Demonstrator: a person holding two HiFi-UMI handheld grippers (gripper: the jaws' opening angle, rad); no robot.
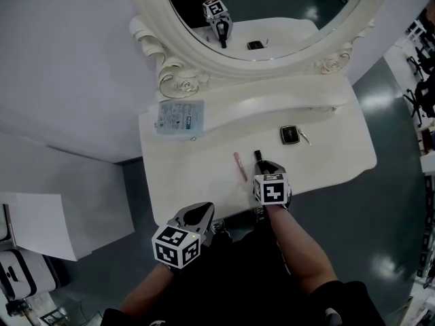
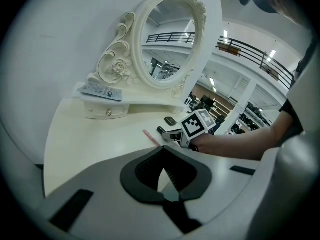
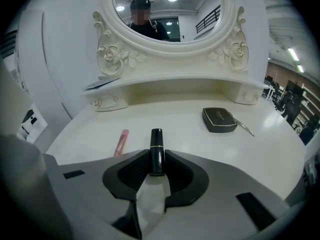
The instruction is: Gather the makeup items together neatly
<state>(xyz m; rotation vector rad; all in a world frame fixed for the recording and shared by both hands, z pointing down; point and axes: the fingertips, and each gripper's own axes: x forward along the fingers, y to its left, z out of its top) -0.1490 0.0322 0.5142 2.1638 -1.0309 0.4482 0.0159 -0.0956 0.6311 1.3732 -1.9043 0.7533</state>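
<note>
My right gripper (image 3: pixel 157 157) is shut on a black lipstick (image 3: pixel 156 145) with a gold band, whose cap end pokes out past the jaws just above the white dressing table (image 1: pixel 197 175). A pink tube (image 3: pixel 120 141) lies on the table just left of it. A black compact (image 3: pixel 219 119) lies further back on the right, with a thin metal tool (image 3: pixel 244 127) beside it. From above, the lipstick (image 1: pixel 258 156) is close to the pink tube (image 1: pixel 239 166). My left gripper (image 1: pixel 202 213) hovers at the table's front edge, its jaws together and empty (image 2: pixel 162 151).
An oval mirror (image 1: pixel 272 19) in an ornate white frame stands at the back over a raised shelf (image 1: pixel 272 100). A light blue packet (image 1: pixel 179 116) rests on the shelf's left end. The floor drops away beyond the table's curved edges.
</note>
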